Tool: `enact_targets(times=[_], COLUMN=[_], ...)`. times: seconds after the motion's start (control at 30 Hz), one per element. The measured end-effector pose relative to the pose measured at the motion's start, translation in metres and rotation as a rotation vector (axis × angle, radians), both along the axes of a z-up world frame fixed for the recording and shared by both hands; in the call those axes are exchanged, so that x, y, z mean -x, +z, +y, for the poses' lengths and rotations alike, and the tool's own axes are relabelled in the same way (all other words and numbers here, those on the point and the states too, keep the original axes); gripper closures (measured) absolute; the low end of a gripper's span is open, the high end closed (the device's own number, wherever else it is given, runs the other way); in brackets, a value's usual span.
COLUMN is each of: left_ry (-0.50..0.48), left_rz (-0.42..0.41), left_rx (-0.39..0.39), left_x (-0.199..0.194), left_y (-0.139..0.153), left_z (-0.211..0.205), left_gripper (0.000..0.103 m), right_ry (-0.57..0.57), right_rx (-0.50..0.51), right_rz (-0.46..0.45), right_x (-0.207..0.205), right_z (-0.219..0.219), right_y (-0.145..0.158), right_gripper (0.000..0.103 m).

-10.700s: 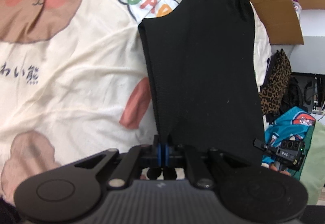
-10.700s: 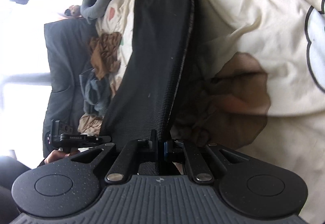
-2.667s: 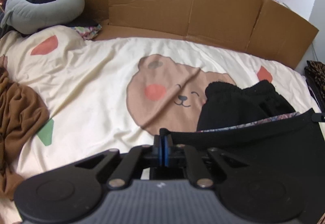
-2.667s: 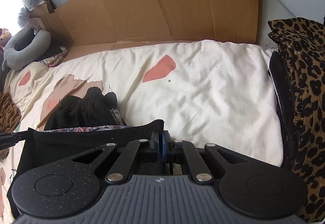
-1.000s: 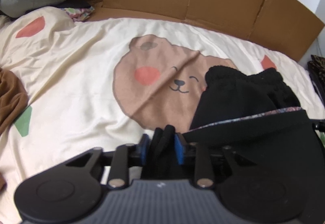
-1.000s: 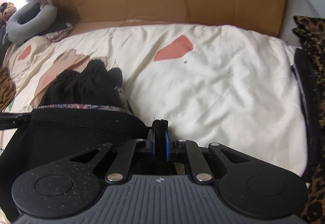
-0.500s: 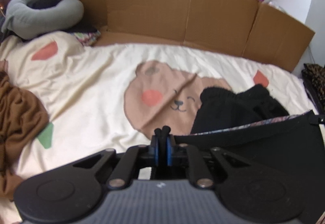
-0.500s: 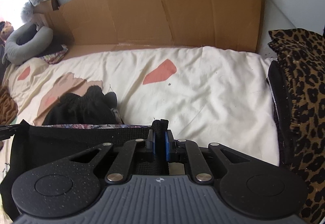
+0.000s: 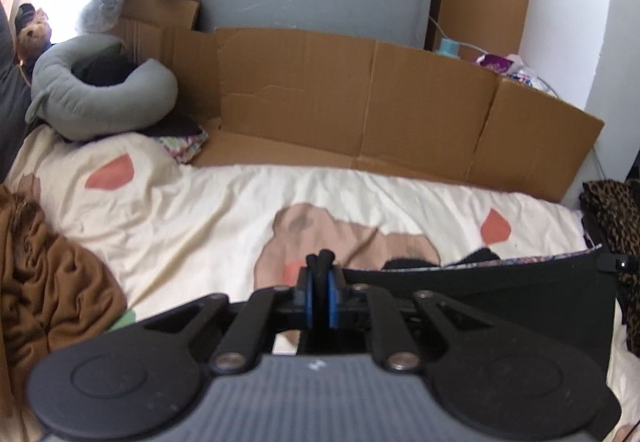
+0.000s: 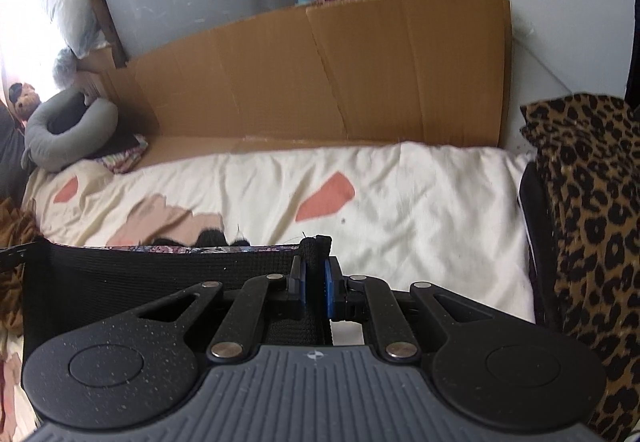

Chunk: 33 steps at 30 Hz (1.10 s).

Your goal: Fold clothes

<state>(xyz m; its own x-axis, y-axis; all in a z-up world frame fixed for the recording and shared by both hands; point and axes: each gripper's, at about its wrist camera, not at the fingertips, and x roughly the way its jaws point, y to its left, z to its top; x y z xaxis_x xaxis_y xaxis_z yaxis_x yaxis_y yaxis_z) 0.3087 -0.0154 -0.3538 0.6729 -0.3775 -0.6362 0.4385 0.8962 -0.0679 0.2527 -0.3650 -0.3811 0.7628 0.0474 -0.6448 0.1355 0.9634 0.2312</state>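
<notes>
A black knit garment [image 9: 500, 290] hangs stretched between my two grippers above the cream bear-print bed [image 9: 200, 209]. My left gripper [image 9: 319, 282] is shut on its left top corner. My right gripper [image 10: 315, 278] is shut on its right top corner; the band [image 10: 160, 270] runs off to the left. A patterned lining edge shows along the top. The garment's far end [image 9: 408, 262] rests bunched on the bed, mostly hidden behind the band.
Cardboard panels [image 9: 360, 101] stand along the bed's far side. A grey neck pillow [image 9: 92, 97] lies at the back left. A brown garment [image 9: 44, 282] lies on the left. Leopard-print clothing [image 10: 588, 226] is stacked at the right edge.
Both grippers have risen and tilted up, lifting the garment's band higher. More of the wall shows and less of the bunched far end. Both grips stay shut.
</notes>
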Motion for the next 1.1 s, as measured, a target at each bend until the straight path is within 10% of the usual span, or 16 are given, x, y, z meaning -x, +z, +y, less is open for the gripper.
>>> enact_targets(times=[1.1], left_ry=[-0.002], left_rz=[0.109], left_rx=[-0.032], left_x=[-0.073], left_y=[-0.057], left_z=[-0.029], left_gripper=[0.096], right_ry=[-0.032], right_rx=[0.008], right_rz=[0.100], right_x=[-0.067], right_z=[-0.015], right_y=[-0.040], right_gripper=[0.096])
